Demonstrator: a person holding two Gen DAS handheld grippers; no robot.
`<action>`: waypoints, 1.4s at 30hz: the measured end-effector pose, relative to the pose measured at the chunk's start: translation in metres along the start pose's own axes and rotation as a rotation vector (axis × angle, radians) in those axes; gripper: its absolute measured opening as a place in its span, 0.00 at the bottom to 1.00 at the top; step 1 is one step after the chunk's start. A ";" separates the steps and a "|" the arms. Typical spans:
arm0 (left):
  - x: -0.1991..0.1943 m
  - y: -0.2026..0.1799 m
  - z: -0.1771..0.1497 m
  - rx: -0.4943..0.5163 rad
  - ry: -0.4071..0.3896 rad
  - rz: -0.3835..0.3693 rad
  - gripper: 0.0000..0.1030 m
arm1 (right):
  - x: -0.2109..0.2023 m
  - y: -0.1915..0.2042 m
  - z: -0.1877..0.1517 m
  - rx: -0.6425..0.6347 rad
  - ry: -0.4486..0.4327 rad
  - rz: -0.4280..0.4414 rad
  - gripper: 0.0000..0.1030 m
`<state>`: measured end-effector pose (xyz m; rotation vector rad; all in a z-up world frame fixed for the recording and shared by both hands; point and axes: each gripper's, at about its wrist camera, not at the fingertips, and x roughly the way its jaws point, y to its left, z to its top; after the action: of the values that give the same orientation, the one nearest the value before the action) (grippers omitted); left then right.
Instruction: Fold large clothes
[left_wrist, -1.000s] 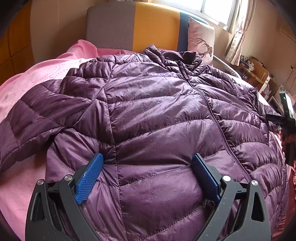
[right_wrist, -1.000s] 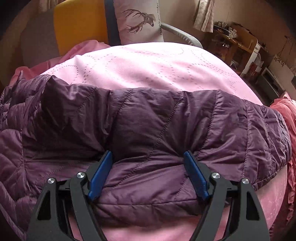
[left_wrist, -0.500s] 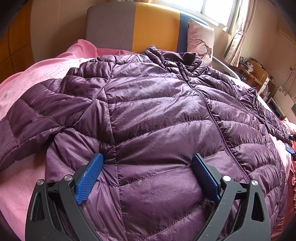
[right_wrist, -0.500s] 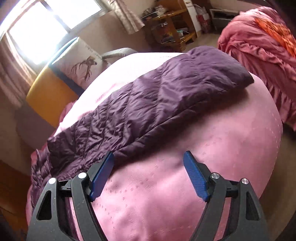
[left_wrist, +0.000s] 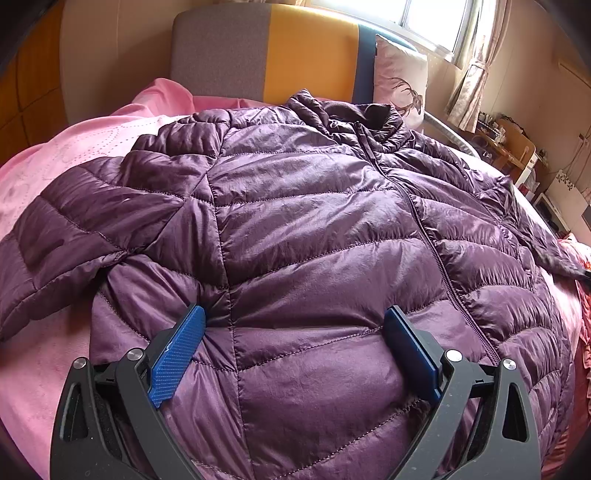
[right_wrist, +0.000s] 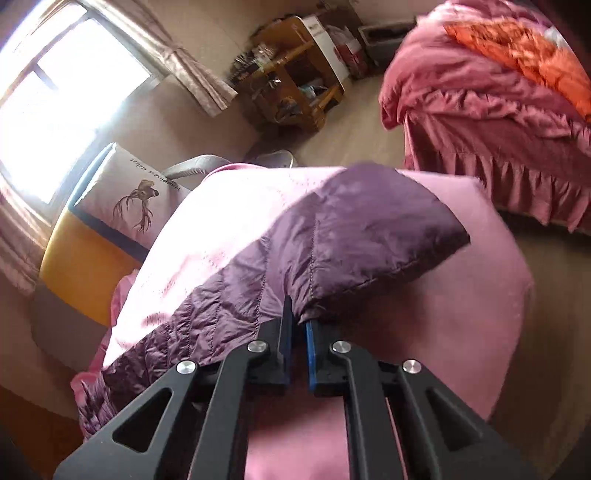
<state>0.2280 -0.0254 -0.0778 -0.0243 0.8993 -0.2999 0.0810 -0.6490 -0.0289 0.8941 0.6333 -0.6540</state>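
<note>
A purple quilted puffer jacket lies front up, zipped, on the pink bed cover, collar toward the headboard. My left gripper stands open over the jacket's lower front, blue pads resting on the fabric either side of a wide span. In the right wrist view the jacket's sleeve stretches across the pink bed cover. My right gripper is shut on the sleeve's lower edge near the cuff, with the fabric pinched between the blue pads.
A grey, yellow and blue headboard and a deer-print pillow stand at the bed's far end. A second bed with a red ruffled cover and a cluttered wooden shelf lie beyond the bed's edge.
My right gripper swung along the sleeve toward the cuff, rolled, and closed on the sleeve's edge. The left gripper and the jacket body stayed still.
</note>
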 end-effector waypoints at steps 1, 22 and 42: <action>0.000 0.000 0.000 0.001 0.000 -0.002 0.94 | -0.013 -0.002 -0.007 -0.033 -0.007 -0.020 0.05; -0.020 -0.004 -0.015 0.010 -0.007 -0.006 0.94 | -0.055 0.002 -0.073 -0.304 0.049 -0.125 0.50; -0.020 0.029 -0.005 -0.157 -0.030 0.166 0.94 | 0.139 0.246 -0.166 -0.707 0.282 0.133 0.47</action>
<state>0.2195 0.0083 -0.0697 -0.0987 0.8880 -0.0737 0.3148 -0.4270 -0.0893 0.3579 0.9681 -0.1499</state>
